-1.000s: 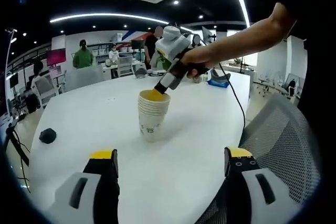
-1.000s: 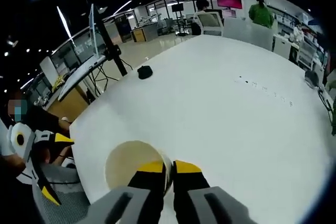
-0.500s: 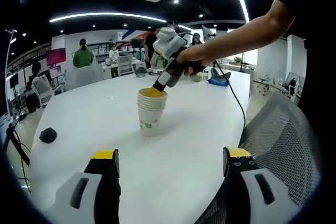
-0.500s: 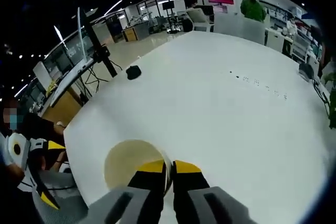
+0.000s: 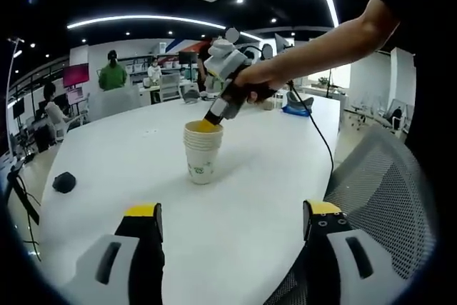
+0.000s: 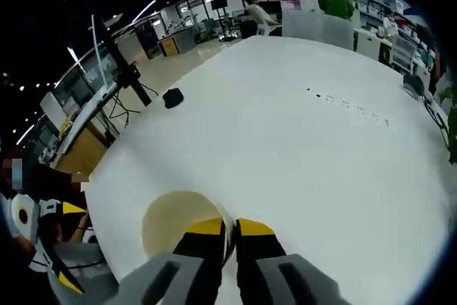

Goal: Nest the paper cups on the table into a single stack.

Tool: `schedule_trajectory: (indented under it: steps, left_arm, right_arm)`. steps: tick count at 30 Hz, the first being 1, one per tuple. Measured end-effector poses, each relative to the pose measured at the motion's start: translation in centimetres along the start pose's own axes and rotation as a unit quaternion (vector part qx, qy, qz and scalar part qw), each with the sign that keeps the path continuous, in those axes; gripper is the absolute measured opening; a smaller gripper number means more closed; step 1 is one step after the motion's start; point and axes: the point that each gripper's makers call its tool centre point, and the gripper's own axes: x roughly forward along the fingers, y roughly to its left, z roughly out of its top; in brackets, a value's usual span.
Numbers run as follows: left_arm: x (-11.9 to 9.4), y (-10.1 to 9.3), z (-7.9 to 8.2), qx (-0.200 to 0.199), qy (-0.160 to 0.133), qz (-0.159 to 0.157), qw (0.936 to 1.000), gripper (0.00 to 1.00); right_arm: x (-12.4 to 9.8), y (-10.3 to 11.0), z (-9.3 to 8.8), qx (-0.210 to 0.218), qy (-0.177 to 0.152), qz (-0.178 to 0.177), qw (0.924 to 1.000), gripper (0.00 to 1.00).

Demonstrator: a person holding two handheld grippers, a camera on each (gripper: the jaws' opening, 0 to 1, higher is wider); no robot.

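White paper cup stack (image 5: 201, 151) stands mid white round table (image 5: 107, 169). Right gripper (image 6: 229, 228) pinches top cup's rim; left gripper (image 5: 230, 213) spread, idle. Light, crushable: grip rim gently.

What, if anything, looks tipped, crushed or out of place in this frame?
Nothing stands out. The stack of paper cups stands upright on the white table, with the right gripper shut on the top cup's rim. The left gripper is open, clear of the stack. A small dark object lies apart.
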Motion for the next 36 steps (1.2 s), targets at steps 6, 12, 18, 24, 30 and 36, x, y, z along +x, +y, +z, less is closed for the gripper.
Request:
schedule_trajectory:
  steps: [6, 12, 18, 24, 30, 36]
  left_arm:
    - [0.0, -0.2, -0.1, 0.001, 0.001, -0.003, 1.0000, 0.80]
    - [0.1, -0.2, -0.1, 0.001, 0.003, -0.005, 1.0000, 0.79]
    - [0.0, -0.1, -0.1, 0.002, 0.001, -0.001, 1.0000, 0.79]
    - [0.0, -0.1, -0.1, 0.001, 0.001, -0.001, 1.0000, 0.79]
    - [0.0, -0.1, -0.1, 0.004, 0.003, -0.001, 1.0000, 0.79]
    - [0.0, 0.0, 0.0, 0.002, 0.000, 0.000, 1.0000, 0.80]
  right_arm:
    - [0.1, 0.2, 0.3, 0.013, -0.004, 0.003, 0.9999, 0.03]
    - [0.2, -0.2, 0.4, 0.011, 0.005, 0.000, 0.9999, 0.03]
    - [0.1, -0.2, 0.2, 0.015, 0.012, 0.000, 0.9998, 0.04]
    - [0.0, -0.4, 1.3, 0.022, -0.009, 0.007, 0.9997, 0.07]
    - [-0.4, -0.2, 2.1, 0.026, -0.035, 0.012, 0.9990, 0.19]
    - [-2.1, 0.1, 2.2, 0.003, -0.069, 0.017, 0.9975, 0.35]
